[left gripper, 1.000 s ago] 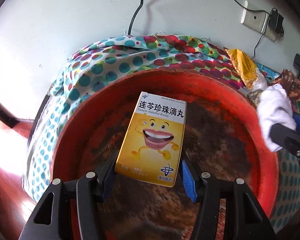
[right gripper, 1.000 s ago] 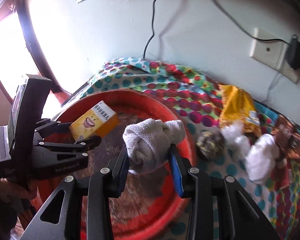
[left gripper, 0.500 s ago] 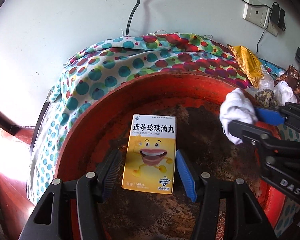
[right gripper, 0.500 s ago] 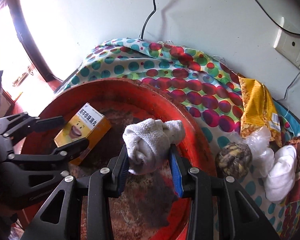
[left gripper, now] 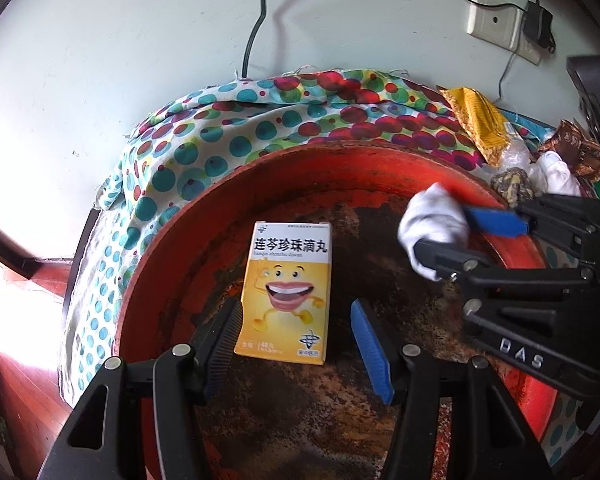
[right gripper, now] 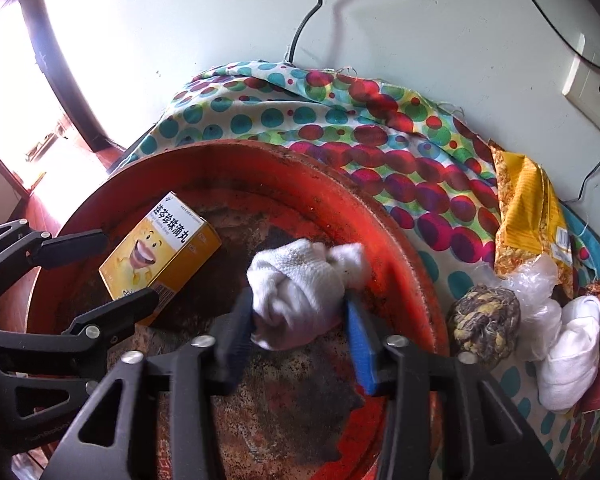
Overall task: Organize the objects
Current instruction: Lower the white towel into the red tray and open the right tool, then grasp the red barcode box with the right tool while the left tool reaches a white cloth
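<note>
The left gripper (left gripper: 296,320) is low over the left half of the red tray (left gripper: 380,156), its jaws spread wide; one pad sits just beside the box (left gripper: 286,288), the other apart from it. The right gripper (right gripper: 300,320) reaches in from the tray's right edge, jaws pressed against both sides of a rolled white cloth (right gripper: 296,288), carrying it above the tray floor.

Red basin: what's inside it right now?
The yellow medicine box lies on the red basin floor between the open left gripper fingers. The right gripper holds a white sock bundle over it.
</note>
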